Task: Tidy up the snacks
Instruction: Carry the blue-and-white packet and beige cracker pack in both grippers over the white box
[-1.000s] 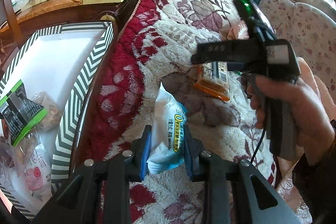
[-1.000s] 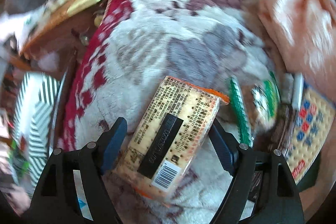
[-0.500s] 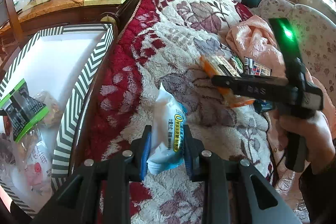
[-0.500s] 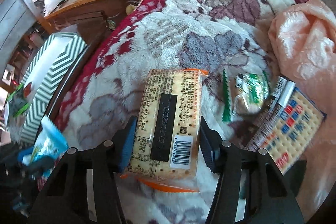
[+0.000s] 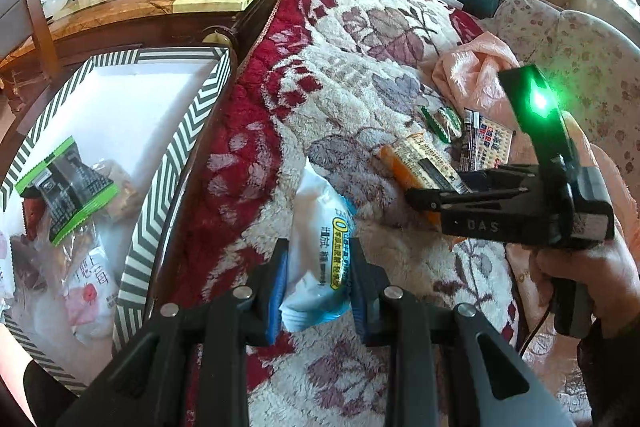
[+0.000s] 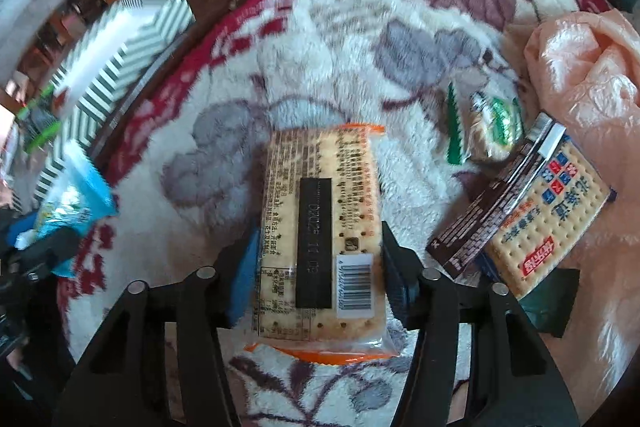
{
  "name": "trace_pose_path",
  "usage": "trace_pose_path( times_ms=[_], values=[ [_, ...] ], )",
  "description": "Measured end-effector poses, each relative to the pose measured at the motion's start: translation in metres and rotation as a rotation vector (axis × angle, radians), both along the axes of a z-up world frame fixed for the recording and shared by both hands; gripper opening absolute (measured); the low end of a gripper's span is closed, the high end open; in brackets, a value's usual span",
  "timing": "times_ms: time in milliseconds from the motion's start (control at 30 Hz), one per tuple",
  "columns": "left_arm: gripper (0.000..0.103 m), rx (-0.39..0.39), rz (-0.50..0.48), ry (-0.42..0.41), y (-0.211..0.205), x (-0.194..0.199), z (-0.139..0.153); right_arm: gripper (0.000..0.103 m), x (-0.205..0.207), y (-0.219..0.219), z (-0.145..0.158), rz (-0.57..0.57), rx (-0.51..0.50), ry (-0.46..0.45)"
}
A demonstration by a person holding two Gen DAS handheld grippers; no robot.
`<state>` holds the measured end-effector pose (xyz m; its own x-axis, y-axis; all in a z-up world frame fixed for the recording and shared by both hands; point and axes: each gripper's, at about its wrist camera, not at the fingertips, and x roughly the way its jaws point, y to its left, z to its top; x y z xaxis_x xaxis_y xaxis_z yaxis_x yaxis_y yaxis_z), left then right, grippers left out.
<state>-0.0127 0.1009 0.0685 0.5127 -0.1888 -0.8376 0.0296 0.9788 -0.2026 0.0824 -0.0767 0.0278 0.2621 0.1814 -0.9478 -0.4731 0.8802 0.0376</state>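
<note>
Two sets of tongs, and both have a snack clamped in them. The left tongs (image 5: 316, 277) are pinching a white-and-blue snack pouch (image 5: 320, 247) by its lower end, held up over the floral fleece blanket (image 5: 352, 75). The right tongs (image 6: 316, 263) are squeezed onto a cracker pack with orange ends (image 6: 320, 235), barcode side up, also above the blanket. The right hand (image 5: 588, 275) is wrapped around the handle and a green light glows on top of that unit.

Left of the blanket sits a zigzag-striped box (image 5: 180, 147) with a few packets already inside — a green-and-black packet (image 5: 66, 187) and a white strawberry packet (image 5: 90, 291) among them. Still lying on the blanket near a pink plastic bag (image 6: 584, 67): a small green snack packet (image 6: 492, 123) and a soda cracker pack (image 6: 548, 211), just beside each other.
</note>
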Motion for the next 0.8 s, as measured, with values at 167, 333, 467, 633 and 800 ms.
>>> trace_pose_path(
  times_ms=[167, 333, 467, 633, 800],
  values=[
    [0.030, 0.000, 0.010, 0.000, 0.003, -0.003, 0.001, 0.053, 0.007, 0.001, 0.001, 0.023, 0.012, 0.003],
    [0.030, -0.005, 0.023, -0.012, 0.007, -0.004, 0.005, 0.053, -0.001, -0.007, 0.010, 0.004, 0.106, 0.009],
    [0.030, 0.003, 0.039, -0.025, 0.012, -0.007, 0.011, 0.053, -0.010, -0.001, 0.021, 0.012, 0.148, 0.006],
    [0.030, 0.019, 0.073, -0.042, 0.023, -0.013, 0.019, 0.053, -0.021, 0.020, 0.040, 0.052, 0.187, -0.020],
    [0.030, 0.035, 0.118, -0.063, 0.041, -0.020, 0.027, 0.053, -0.032, 0.048, 0.049, 0.101, 0.204, -0.034]
  ],
)
